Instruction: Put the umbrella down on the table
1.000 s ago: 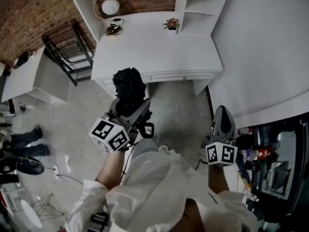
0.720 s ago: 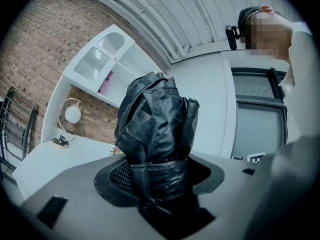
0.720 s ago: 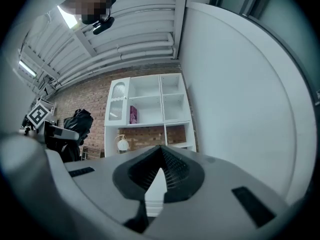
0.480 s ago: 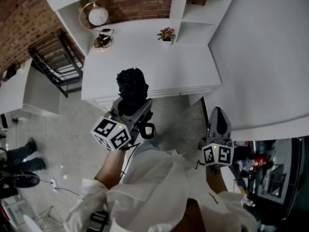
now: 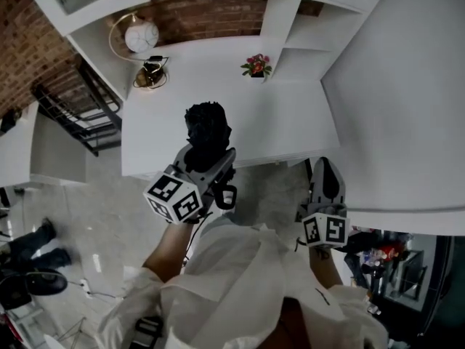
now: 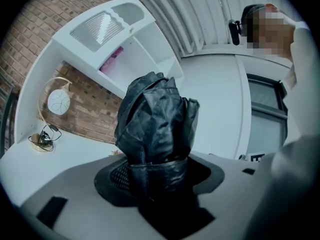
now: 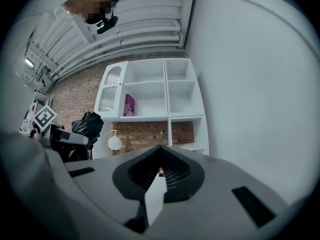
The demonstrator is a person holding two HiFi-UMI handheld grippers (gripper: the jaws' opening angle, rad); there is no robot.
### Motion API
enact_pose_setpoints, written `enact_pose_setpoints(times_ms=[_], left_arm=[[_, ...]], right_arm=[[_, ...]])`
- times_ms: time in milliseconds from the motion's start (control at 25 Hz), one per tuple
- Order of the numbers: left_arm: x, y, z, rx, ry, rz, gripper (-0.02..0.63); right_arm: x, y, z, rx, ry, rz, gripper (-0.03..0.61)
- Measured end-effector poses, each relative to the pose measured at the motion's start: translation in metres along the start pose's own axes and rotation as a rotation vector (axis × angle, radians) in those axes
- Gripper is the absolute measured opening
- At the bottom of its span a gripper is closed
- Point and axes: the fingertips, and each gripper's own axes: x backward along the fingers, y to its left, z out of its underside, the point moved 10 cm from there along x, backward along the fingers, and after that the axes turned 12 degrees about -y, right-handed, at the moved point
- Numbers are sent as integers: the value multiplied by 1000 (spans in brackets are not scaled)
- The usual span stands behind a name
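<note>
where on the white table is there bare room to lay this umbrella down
The table is bare across its whole front half, from the near edge back to the flower pot, and along its right end. Crowded only at the back left: the round clock and a small gold object with a cable.

One umbrella (image 5: 207, 126); two grippers: left gripper (image 5: 206, 152), right gripper (image 5: 326, 167); one table (image 5: 290, 115); one flower pot (image 5: 256, 66); one clock (image 5: 140, 37).

Table (image 5: 290, 122) front & mid clear; plant (image 5: 256, 66), clock (image 5: 141, 36) at back.
</note>
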Motion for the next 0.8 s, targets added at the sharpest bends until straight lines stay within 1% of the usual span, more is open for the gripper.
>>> enact_pose_setpoints(times_ms=[160, 320, 400, 600, 800], left_arm=[[-3, 10, 5, 26, 4, -11, 281], [-25, 56, 9, 65, 33, -39, 281], [-33, 71, 13, 72, 50, -51, 281], [-46, 90, 38, 94, 96, -102, 281], [-55, 105, 60, 143, 127, -162, 281]], right_arm=[[-8, 5, 4, 10, 11, -13, 18], [-52, 15, 23, 9, 48, -17, 18], [-66, 19, 30, 9, 65, -27, 18], [-86, 26, 58, -2, 121, -89, 18], [-114, 31, 88, -29, 174, -167, 18]])
